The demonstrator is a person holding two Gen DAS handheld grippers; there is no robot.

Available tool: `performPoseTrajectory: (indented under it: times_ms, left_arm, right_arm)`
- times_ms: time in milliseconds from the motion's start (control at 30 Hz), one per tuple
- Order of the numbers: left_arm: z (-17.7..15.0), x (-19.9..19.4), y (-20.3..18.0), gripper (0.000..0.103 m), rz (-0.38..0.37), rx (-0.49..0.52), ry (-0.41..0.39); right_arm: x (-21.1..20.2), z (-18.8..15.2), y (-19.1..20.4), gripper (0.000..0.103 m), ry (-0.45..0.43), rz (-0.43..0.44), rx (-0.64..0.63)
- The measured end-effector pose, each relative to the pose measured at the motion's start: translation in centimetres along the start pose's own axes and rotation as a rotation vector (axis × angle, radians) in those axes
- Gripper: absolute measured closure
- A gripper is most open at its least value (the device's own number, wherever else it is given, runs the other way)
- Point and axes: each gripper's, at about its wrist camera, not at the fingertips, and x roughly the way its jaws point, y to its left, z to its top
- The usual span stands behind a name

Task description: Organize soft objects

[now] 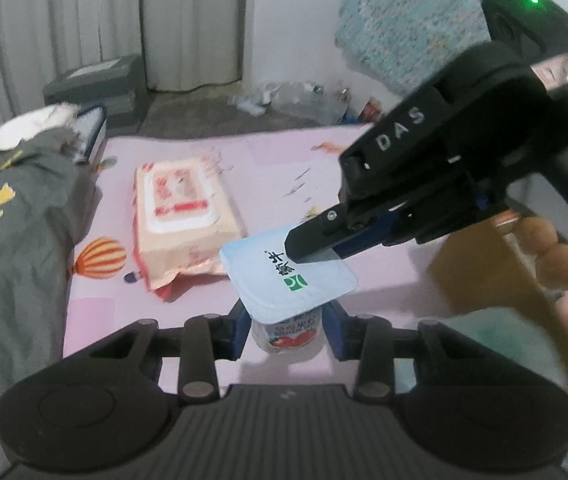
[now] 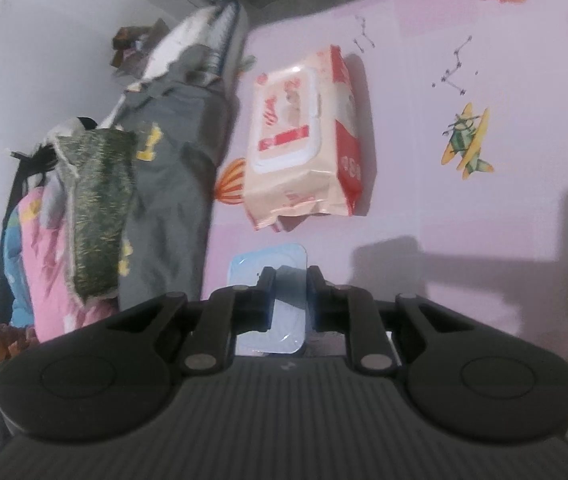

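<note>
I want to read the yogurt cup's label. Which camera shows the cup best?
The left wrist view: the yogurt cup shows its blue lid with print and its fruit-printed side, held between the left gripper's fingers, while the right gripper pinches the lid's edge. The right wrist view shows only the lid, partly hidden.

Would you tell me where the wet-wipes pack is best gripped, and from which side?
Grip the wipes pack across its narrow width, coming from above, with a finger on each long side. It lies flat on the pink mat, and its soft sides should give to the pads.
</note>
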Motion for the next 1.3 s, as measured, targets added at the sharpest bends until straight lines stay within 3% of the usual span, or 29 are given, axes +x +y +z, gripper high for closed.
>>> performPoseTrajectory:
  times_ms: [200, 367, 533, 700, 900, 1033, 1300]
  left_arm:
    - [0.8, -5.1, -6.4, 0.063, -0.087, 0.062, -0.051]
    - [0.7, -7.7, -13.7, 0.063, -0.186, 0.144, -0.059]
    - [-0.7, -7.7, -21.0, 0.063, -0.311, 0.207, -0.009]
    - [-3.0, -5.8, -26.9, 0.063, -0.396, 0.267, 0.077]
    - [-6.3, -3.5, -30.4, 0.063, -0.455, 0.297, 0.211]
    - [-8.2, -2.7, -31.3, 0.063, -0.477, 0.317, 0.296]
    - [-10.3, -1.2, -32.2, 0.063, -0.444, 0.342, 0.392]
  right_arm:
    - [-9.2, -3.3, -0.1, 0.088, -0.091, 0.031, -0.006]
    - [-18.1, -7.7, -3.0, 0.087, -0.185, 0.017, 0.03]
    - [-25.8, -13.5, -8.2, 0.086, -0.259, -0.036, 0.105]
    - [-30.4, -19.2, -13.8, 0.086, -0.284, -0.112, 0.203]
    - [-31.7, -24.3, -19.3, 0.085, -0.228, -0.174, 0.298]
    - [-30.6, -26.0, -21.4, 0.085, -0.17, -0.195, 0.327]
    - [-27.6, -27.7, -24.4, 0.083, -0.064, -0.206, 0.344]
